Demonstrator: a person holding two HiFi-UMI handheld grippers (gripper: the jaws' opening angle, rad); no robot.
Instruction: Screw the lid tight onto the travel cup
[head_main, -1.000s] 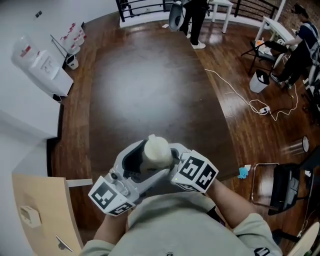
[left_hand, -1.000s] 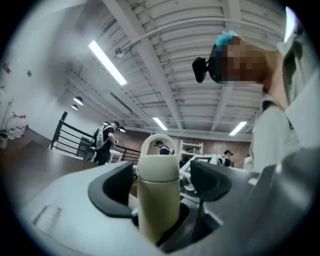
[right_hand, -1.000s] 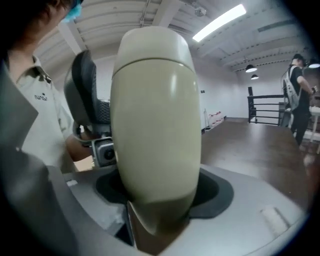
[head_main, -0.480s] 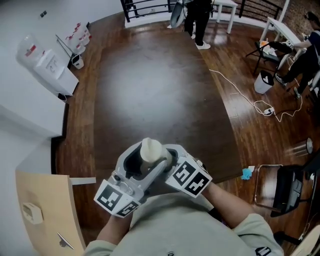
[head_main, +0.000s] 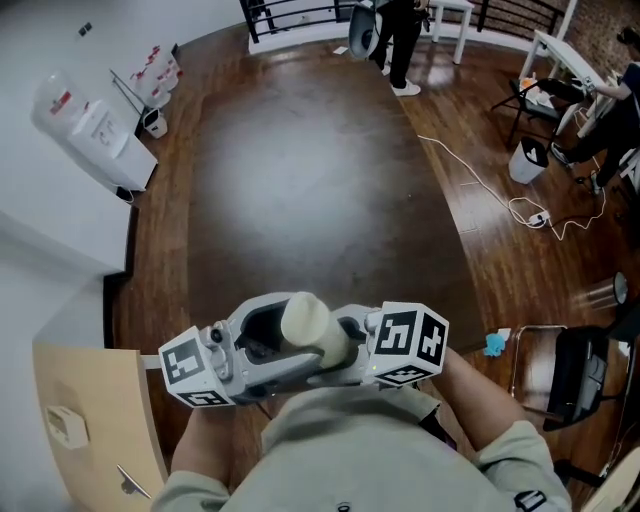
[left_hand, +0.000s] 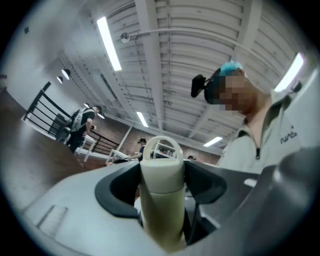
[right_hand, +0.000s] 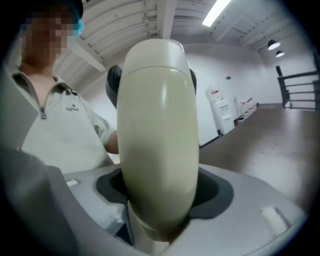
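Close to the chest, the right tongs (right_hand: 159, 192) clamp the travel cup (right_hand: 157, 125) body. The left tongs (left_hand: 161, 175), jaws just closed in then eased slightly, grip the lid (left_hand: 161, 160). Hold the body fixed, keep both axes aligned, and rotate the lid only. The tabletop (head_main: 300, 180) lies beyond, below the cup.

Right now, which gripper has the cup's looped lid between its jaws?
The left gripper: its jaws, just eased wider, clasp the lid; the right gripper clamps the travel cup below.

Cream cup (head_main: 305, 320), chequered cubes (head_main: 408, 345)
Cup plain cream; cubes black-and-white squares; floor (head_main: 300, 160) dark brown wood.
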